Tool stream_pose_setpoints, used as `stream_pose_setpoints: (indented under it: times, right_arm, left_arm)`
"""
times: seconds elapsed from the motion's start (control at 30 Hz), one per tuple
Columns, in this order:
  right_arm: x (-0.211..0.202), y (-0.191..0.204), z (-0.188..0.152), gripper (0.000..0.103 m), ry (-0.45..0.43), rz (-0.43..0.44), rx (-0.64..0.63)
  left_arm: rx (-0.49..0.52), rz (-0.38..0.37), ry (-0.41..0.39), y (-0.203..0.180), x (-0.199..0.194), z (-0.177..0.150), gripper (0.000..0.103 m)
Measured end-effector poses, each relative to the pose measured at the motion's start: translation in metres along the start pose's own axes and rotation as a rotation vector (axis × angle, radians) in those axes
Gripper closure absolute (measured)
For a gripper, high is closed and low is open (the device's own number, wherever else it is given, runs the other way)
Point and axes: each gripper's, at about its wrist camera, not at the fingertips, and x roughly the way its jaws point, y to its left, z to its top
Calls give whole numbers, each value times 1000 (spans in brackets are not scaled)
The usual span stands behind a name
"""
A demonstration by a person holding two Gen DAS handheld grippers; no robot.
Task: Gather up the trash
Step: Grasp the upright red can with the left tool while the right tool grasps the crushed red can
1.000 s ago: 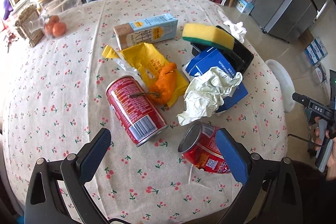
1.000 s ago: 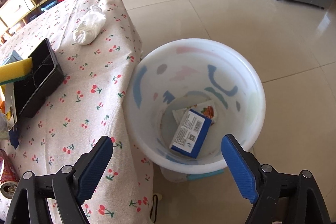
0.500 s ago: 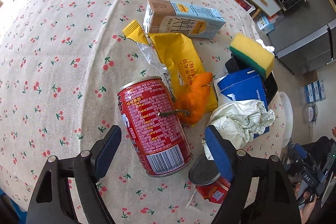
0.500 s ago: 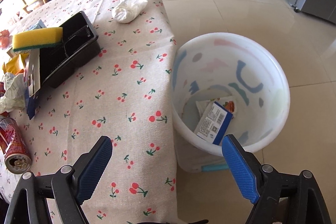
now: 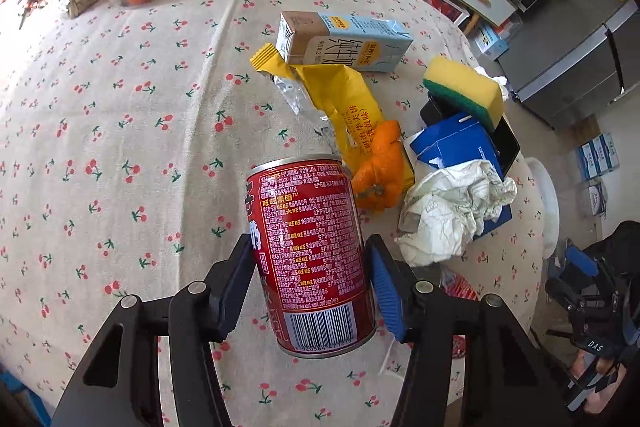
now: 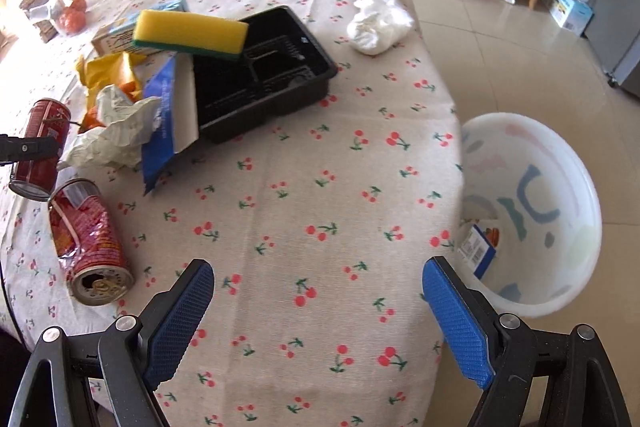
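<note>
**Left jaws closing on the red can, right jaws wide and empty**

Your left hand-held gripper (image 5: 310,283) has the red can (image 5: 312,255) between its jaws, and they are closing around its sides; the dark pad on one side touches the can wall, while the blue pad on the other sits just beside it. The can lies on the cherry-print desk (image 5: 120,147), toward the near edge. Beyond it sit an orange peel (image 5: 380,175), a yellow wrapper (image 5: 340,99) and a milk carton (image 5: 344,43). A crumpled paper (image 5: 452,211) rests against a blue box (image 5: 456,143), with a yellow sponge (image 5: 464,91) on top of a black tray (image 6: 264,75).

Your right hand-held gripper (image 6: 318,311) is spread wide with nothing between its blue pads, hanging over the bare cloth near the desk edge. A second, dented can (image 6: 90,243) lies on its side near the desk's left edge in that view. A white wad (image 6: 378,23) sits near the far corner. The white bucket (image 6: 560,291) stands on the floor just beside the desk edge, with a small blue box (image 6: 476,251) inside it.
</note>
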Motion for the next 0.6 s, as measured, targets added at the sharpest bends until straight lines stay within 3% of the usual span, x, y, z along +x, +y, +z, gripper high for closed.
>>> stream_pose_setpoints:
  times: [0.33, 0.6]
  right_arm:
    - [19, 84, 7, 14, 24, 100, -157]
    - [40, 127, 3, 14, 60, 118, -244]
  left_arm:
    - [39, 120, -42, 23, -32, -46, 44]
    - [65, 167, -12, 34, -29, -70, 44]
